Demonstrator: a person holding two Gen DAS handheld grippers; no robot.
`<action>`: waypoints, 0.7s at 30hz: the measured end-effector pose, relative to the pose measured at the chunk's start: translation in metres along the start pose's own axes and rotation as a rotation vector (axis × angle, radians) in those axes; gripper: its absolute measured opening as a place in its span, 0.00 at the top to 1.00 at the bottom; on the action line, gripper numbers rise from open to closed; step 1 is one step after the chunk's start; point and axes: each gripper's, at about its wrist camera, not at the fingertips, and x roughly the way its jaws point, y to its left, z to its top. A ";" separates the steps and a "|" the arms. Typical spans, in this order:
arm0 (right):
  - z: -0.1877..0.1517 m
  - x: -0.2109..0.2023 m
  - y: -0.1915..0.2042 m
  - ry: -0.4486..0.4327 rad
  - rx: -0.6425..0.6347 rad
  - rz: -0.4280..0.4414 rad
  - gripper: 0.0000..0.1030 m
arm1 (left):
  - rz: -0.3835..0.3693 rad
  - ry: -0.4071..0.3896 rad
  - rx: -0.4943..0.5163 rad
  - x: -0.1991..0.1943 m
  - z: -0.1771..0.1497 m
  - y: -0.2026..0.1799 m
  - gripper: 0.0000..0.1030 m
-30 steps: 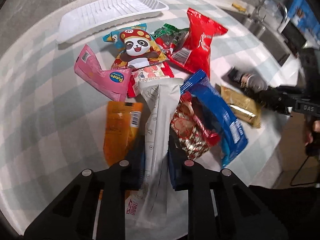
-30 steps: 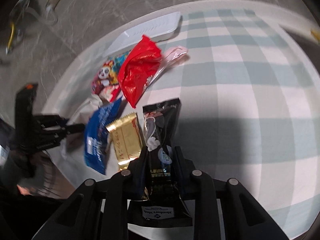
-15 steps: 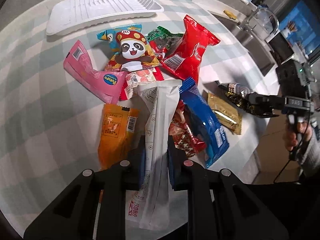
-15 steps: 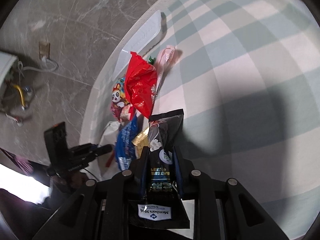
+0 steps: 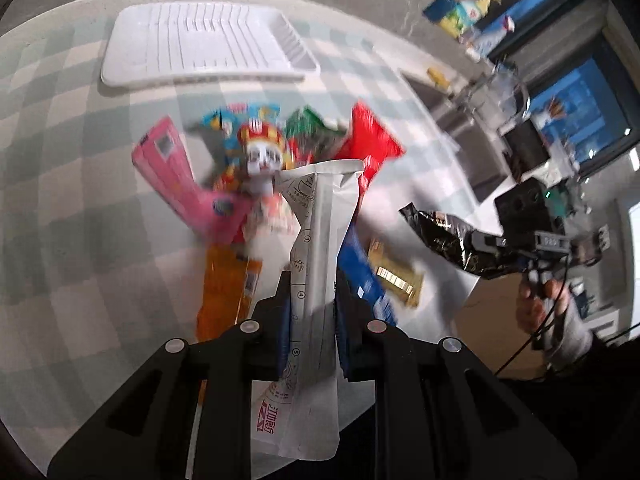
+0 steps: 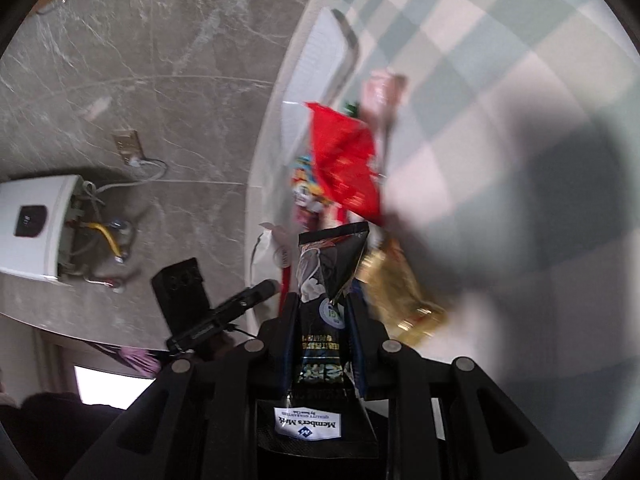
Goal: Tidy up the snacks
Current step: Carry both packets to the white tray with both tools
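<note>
My left gripper (image 5: 311, 280) is shut on a long white snack packet (image 5: 320, 248) and holds it above the pile on the checked table. My right gripper (image 6: 322, 298) is shut on a black snack packet (image 6: 326, 280), also lifted; that packet shows at the right in the left wrist view (image 5: 444, 236). A white ribbed tray (image 5: 200, 46) lies at the far side of the table, and its edge shows in the right wrist view (image 6: 328, 60). The pile holds a pink packet (image 5: 180, 184), a panda packet (image 5: 260, 152), a red packet (image 5: 370, 140), an orange packet (image 5: 224, 296), a blue packet (image 5: 364, 280) and a gold packet (image 5: 394, 276).
The round table's edge (image 5: 424, 92) runs close to a sink and counter at the right. A marble floor (image 6: 160, 80) lies beyond the table's left rim. The right hand-held gripper's body (image 5: 536, 232) hangs off the table's right side.
Both grippers have risen and tilted with their packets. The left view now looks further over the table toward the tray; the right view has swung toward the table's edge and floor.
</note>
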 end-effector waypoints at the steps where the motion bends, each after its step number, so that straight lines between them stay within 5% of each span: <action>1: 0.005 0.002 0.005 -0.004 -0.001 0.019 0.76 | -0.012 -0.014 -0.011 -0.005 0.007 0.003 0.84; 8: 0.062 0.028 0.045 -0.021 -0.056 0.057 0.76 | -0.067 -0.095 -0.090 -0.026 0.061 0.030 0.84; 21: 0.189 0.083 0.073 -0.093 -0.064 0.030 0.76 | -0.018 -0.156 -0.191 -0.029 0.177 0.118 0.84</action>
